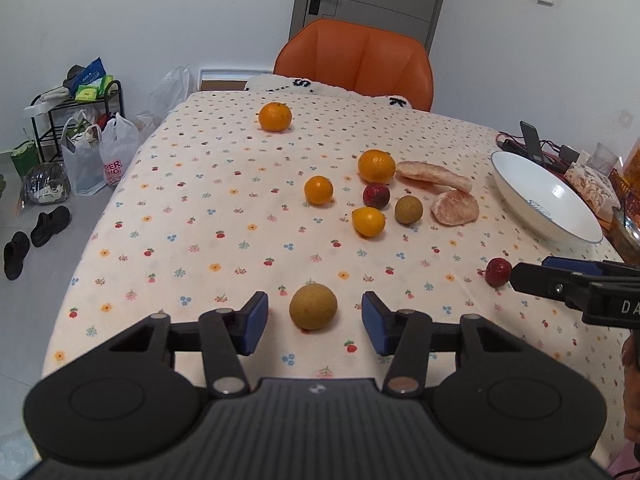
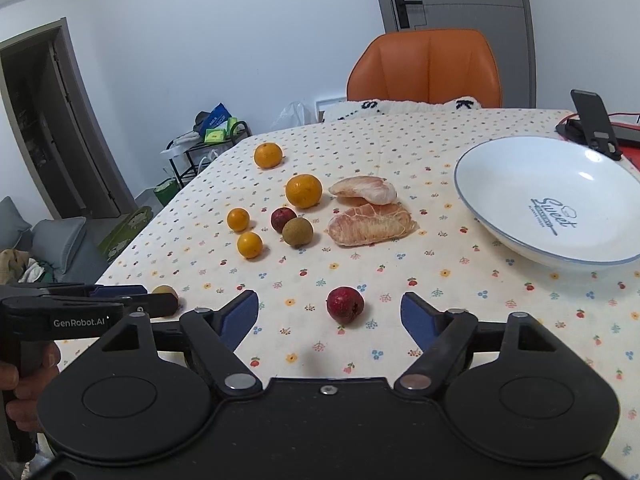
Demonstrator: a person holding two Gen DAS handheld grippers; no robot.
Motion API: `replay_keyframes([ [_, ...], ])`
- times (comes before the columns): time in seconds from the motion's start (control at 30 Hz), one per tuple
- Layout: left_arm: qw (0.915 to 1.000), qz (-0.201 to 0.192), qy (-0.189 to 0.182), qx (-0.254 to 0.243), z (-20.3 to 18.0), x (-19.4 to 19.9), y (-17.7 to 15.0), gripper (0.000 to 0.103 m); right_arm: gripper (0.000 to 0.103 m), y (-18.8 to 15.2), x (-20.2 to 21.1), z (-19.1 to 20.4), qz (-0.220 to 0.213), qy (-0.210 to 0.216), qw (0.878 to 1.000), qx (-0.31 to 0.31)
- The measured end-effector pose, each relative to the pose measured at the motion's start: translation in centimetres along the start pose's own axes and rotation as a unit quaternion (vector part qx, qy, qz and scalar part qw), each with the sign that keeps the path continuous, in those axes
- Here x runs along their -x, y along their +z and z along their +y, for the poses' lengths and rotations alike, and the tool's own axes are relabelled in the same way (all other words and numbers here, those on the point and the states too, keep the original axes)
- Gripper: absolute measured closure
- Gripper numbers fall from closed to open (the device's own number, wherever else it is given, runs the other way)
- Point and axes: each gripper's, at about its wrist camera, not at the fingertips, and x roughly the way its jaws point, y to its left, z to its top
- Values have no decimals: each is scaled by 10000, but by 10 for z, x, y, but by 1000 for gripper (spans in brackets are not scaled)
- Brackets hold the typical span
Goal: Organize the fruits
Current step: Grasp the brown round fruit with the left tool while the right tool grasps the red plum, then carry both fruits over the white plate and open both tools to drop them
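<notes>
We hold both grippers low with jaws spread: the left gripper [image 1: 314,322] brackets a brown longan [image 1: 313,306], the right gripper [image 2: 330,314] a near red fruit [image 2: 345,304], each fruit untouched, probably lined up for grasping. The white bowl [image 2: 500,216] waits empty, far right.

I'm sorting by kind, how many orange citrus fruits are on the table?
4: far orange near the chair, big orange beside the peeled segments, two small oranges left of the cluster. None seems hidden.
</notes>
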Motion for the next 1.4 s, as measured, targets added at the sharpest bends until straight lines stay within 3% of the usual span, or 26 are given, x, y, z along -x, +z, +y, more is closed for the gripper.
replay_keyframes([
  [0.07,10000,41,-19,14,0,-2,-1,65,30,0,-5,0,22,7,10000,19],
  [0.27,10000,64,22,20,-2,-6,-2,78,34,1,-20,-4,70,11,10000,21],
  [0.33,10000,65,21,62,-1,-6,-1,78,43,0,-25,-5,130,21,9999,16],
  [0.4,10000,50,17,57,-2,-5,0,78,62,-1,-29,-7,201,51,9998,-40],
  [0.53,10000,-22,-25,35,-6,-4,3,78,80,-1,-29,-14,174,141,9995,-211],
  [0.83,9997,-119,-149,-120,-26,-5,14,78,80,3,-12,-26,-99,198,9993,-306],
  [1.4,9957,-502,-547,-557,-93,-2,55,78,80,21,19,-67,-596,-67,9968,-519],
])
